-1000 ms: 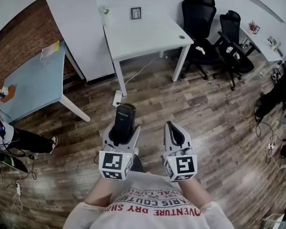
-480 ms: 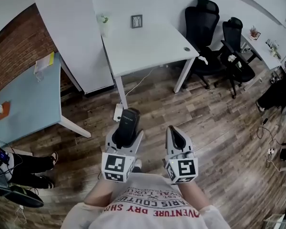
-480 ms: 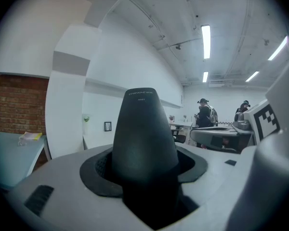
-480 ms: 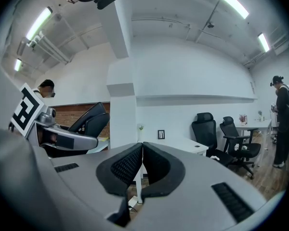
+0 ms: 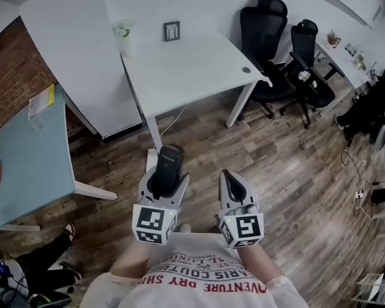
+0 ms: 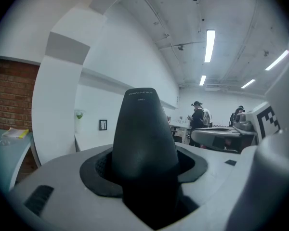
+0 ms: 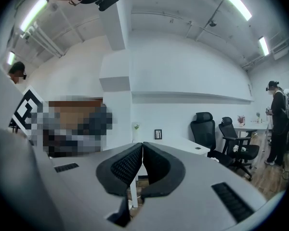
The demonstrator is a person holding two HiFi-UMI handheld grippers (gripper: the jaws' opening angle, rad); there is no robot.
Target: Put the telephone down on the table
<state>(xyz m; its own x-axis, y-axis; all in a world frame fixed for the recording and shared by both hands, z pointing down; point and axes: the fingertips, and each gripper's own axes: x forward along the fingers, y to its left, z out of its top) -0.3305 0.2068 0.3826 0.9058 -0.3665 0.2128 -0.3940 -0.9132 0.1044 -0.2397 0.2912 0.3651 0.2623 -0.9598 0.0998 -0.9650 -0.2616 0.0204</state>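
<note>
A black telephone handset (image 5: 167, 165) stands up out of my left gripper (image 5: 163, 183), whose jaws are shut on its lower part. In the left gripper view the handset (image 6: 143, 134) fills the middle, wedged between the black pads. My right gripper (image 5: 231, 183) is beside it, shut with nothing in it; its pads (image 7: 127, 166) meet at the tips. Both are held over the wooden floor, a short way before the white table (image 5: 179, 56). The table carries a small framed picture (image 5: 172, 31), a small plant (image 5: 122, 29) and a small dark round thing (image 5: 246, 70).
A pale blue table (image 5: 22, 153) stands at the left by a brick wall. Black office chairs (image 5: 269, 43) stand right of the white table. A power strip (image 5: 151, 161) and cable lie on the floor under it. People stand at the far right (image 7: 279, 124).
The view has moved forward and left: the white table now sits nearer and more central. Both grippers keep their hold and stance, the handset still in the left one.
</note>
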